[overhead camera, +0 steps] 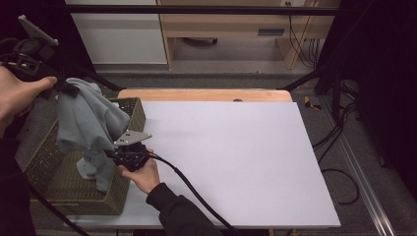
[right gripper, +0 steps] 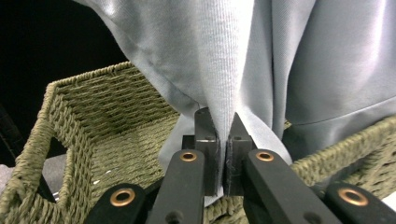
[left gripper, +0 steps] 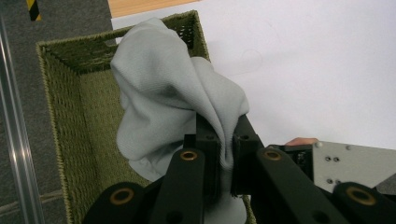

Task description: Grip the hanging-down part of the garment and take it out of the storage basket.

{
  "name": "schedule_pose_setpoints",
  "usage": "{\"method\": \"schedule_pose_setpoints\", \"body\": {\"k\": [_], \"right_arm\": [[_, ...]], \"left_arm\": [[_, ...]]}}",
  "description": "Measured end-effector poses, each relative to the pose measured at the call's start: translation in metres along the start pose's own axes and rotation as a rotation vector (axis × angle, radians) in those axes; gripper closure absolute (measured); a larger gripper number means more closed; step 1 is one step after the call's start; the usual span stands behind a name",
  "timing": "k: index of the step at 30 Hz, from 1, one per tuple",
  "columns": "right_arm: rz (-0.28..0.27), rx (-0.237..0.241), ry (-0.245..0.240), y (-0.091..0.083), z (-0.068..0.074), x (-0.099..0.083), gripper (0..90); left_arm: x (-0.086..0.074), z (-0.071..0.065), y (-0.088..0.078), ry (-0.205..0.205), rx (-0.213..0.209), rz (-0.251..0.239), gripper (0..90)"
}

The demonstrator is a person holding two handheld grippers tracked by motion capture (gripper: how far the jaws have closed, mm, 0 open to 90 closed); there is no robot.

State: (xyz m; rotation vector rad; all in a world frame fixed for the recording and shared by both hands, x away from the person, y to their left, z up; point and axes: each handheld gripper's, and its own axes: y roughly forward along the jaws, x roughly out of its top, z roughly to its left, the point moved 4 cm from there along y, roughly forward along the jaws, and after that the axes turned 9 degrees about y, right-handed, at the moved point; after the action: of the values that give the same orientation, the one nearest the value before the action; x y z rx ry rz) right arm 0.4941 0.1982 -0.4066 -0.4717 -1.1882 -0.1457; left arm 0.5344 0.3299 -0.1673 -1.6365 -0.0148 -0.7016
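A grey cloth (overhead camera: 86, 118) hangs over an open green wicker basket (overhead camera: 74, 196) at the table's left edge. My left gripper (overhead camera: 69, 89) is raised at the upper left and shut on the cloth's top. In the left gripper view the jaws (left gripper: 226, 154) pinch a fold of the cloth (left gripper: 168, 93) above the basket (left gripper: 65, 116). My right gripper (overhead camera: 112, 153) is lower, beside the basket's right wall, shut on a lower fold. In the right gripper view the jaws (right gripper: 223, 140) clamp the cloth (right gripper: 261, 56) above the basket's rim (right gripper: 107, 116).
A white board (overhead camera: 236, 157) covers the table to the right of the basket, with a wooden edge (overhead camera: 206, 94) at the back. Black frame bars and cables stand at the right. The right gripper's grey plate (left gripper: 355, 163) shows in the left gripper view.
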Motion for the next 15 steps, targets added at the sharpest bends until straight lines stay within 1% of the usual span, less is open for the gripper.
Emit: {"method": "schedule_pose_setpoints", "body": {"k": [1, 3, 4, 5, 6, 9, 10, 12, 14, 15], "right_arm": [[-0.001, -0.003, 0.006, -0.004, 0.001, 0.002, 87.7], [-0.009, 0.000, -0.004, -0.006, 0.001, 0.004, 87.7], [-0.022, -0.003, -0.013, -0.011, 0.000, 0.008, 87.8], [-0.027, -0.002, -0.006, -0.013, 0.001, 0.010, 87.8], [-0.027, -0.002, -0.006, -0.013, 0.001, 0.010, 87.8], [-0.042, -0.005, -0.007, -0.022, 0.001, 0.016, 87.8], [-0.052, -0.004, -0.018, -0.029, 0.000, 0.020, 87.8], [-0.054, -0.007, -0.014, -0.032, 0.000, 0.022, 87.8], [-0.068, -0.011, -0.029, -0.041, -0.002, 0.028, 87.9], [-0.068, -0.011, -0.029, -0.041, -0.002, 0.028, 87.9]], "left_arm": [[0.000, 0.000, -0.001, -0.001, 0.002, 0.000, 84.4], [-0.001, 0.001, -0.001, -0.002, 0.004, -0.004, 84.4], [-0.001, 0.002, -0.002, -0.002, 0.009, -0.007, 84.4], [-0.001, 0.002, -0.002, -0.003, 0.008, -0.008, 84.4], [-0.001, 0.003, -0.002, -0.005, 0.009, -0.010, 84.4], [-0.003, 0.005, -0.003, -0.009, 0.005, -0.015, 84.4], [-0.003, 0.006, -0.003, -0.012, 0.004, -0.014, 84.4], [-0.004, 0.007, -0.003, -0.011, 0.004, -0.013, 84.4], [-0.005, 0.008, -0.003, -0.015, 0.006, -0.015, 84.4], [-0.005, 0.008, -0.003, -0.016, 0.005, -0.015, 84.4]]}}
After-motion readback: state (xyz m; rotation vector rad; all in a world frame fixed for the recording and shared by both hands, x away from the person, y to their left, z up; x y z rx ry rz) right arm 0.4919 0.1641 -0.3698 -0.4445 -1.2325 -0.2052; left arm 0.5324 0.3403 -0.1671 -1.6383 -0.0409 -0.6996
